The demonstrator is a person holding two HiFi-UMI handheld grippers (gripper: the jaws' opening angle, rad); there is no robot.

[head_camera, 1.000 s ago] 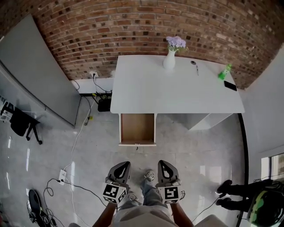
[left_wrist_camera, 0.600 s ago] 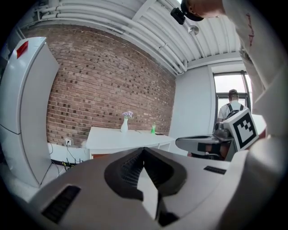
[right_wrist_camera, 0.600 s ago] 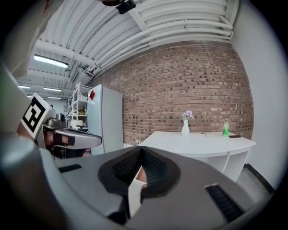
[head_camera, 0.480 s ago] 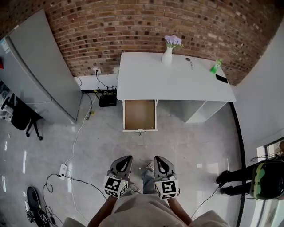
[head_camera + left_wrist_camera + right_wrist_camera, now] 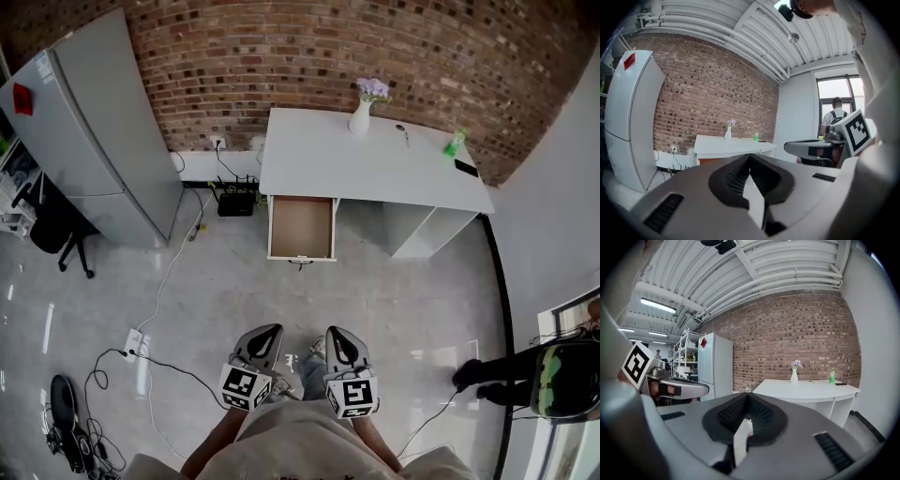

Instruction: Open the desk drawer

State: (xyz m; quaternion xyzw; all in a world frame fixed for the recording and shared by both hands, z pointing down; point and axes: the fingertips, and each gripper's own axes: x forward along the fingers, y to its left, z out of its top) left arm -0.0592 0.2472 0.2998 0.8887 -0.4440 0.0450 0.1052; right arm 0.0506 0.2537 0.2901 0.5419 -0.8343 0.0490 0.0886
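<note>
Desk drawer (image 5: 301,228) pulled out, left gripper (image 5: 270,331) closed, empty, right gripper (image 5: 335,333) closed, empty

At six o'clock in the head view, the person wears a pale beige top (image 5: 291,441) and blue-grey trousers (image 5: 307,380). The left gripper (image 5: 271,330) and right gripper (image 5: 335,332) have smooth grey shells, black ribbed pads (image 5: 733,174) and a cube (image 5: 244,387) of black-and-white square markers.

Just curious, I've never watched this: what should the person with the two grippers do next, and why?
Probably just stop and rest: the drawer already stands pulled out of the desk, and the left gripper and right gripper are both shut, empty and well back from it.
</note>
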